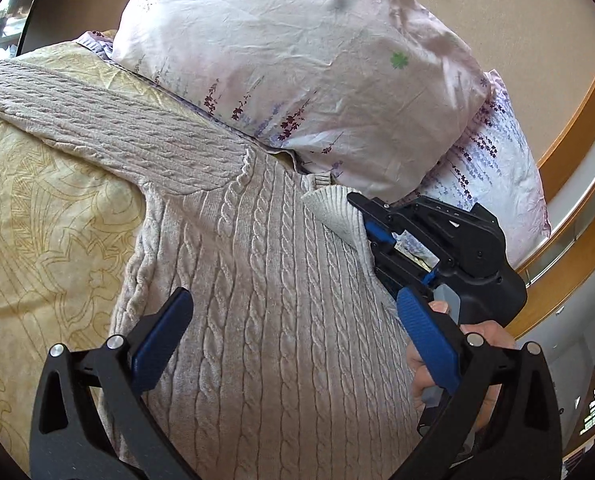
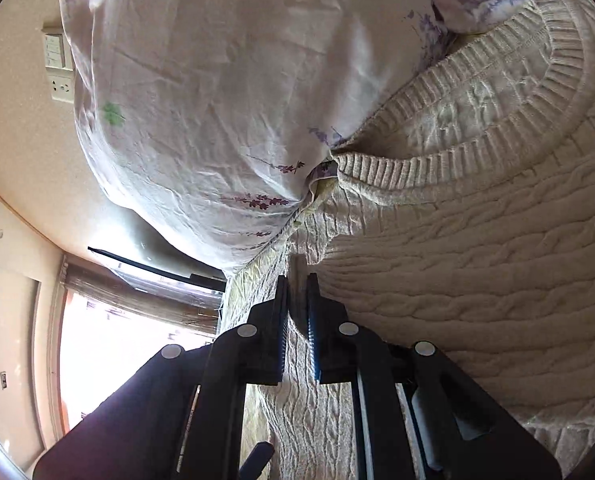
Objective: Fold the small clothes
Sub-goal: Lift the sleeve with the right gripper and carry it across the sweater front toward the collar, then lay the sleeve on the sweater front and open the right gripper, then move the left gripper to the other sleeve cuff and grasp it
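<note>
A pale cable-knit sweater (image 1: pixel 265 280) lies spread on the bed, one sleeve stretched to the upper left. My left gripper (image 1: pixel 293 320) hovers over its body, open and empty. My right gripper (image 1: pixel 367 220) shows in the left wrist view at the sweater's right shoulder edge. It is shut on a fold of the sweater (image 2: pixel 297 320), lifted slightly beside the ribbed neckline (image 2: pixel 477 148).
A yellow patterned bedspread (image 1: pixel 37 220) covers the bed. Two floral pillows (image 1: pixel 297 60) lean against the wall right behind the sweater's collar. A wooden ledge (image 1: pixel 577 120) runs along the wall on the right. A bright window (image 2: pixel 117 340) is beyond the bed.
</note>
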`<control>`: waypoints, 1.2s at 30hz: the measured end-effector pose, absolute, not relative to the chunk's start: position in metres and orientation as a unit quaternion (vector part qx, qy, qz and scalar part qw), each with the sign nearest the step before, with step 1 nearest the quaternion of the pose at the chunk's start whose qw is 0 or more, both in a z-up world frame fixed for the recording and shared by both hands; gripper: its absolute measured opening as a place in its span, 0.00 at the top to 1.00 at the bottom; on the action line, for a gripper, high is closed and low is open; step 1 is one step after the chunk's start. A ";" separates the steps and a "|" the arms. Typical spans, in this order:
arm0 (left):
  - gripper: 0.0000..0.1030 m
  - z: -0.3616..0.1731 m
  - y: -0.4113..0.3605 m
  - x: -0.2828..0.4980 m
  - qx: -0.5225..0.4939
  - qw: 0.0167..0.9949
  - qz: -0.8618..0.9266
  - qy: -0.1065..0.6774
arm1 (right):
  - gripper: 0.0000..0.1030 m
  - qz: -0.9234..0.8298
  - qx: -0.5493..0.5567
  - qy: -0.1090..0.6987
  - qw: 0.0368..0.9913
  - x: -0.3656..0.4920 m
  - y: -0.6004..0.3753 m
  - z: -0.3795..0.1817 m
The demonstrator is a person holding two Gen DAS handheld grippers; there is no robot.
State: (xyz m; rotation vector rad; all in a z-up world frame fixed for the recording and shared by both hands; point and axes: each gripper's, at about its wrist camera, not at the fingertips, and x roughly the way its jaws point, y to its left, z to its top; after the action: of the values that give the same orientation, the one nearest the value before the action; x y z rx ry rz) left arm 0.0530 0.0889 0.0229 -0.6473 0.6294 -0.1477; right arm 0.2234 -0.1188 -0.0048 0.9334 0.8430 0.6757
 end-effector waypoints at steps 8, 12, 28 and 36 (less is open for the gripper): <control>0.02 0.017 0.096 0.052 -0.332 0.888 -0.072 0.309 | 0.87 0.316 0.316 0.433 0.782 0.221 -0.085 -0.003; 0.02 0.017 0.093 0.051 -0.326 0.891 -0.072 0.307 | 0.53 0.329 0.293 0.441 0.782 0.206 -0.084 -0.002; 0.02 0.016 0.096 0.052 -0.338 0.891 -0.071 0.295 | 0.48 0.220 0.132 0.420 0.871 0.192 -0.095 0.002; 0.02 0.021 0.107 0.044 -0.346 0.894 -0.095 0.269 | 0.48 0.269 0.102 0.432 0.855 0.183 -0.082 0.006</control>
State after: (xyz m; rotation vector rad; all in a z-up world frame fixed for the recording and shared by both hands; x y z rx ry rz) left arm 0.0439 0.1070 0.0214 -0.7176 0.5573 -0.1979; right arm 0.1828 -0.0817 0.0063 0.2150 0.9089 0.5663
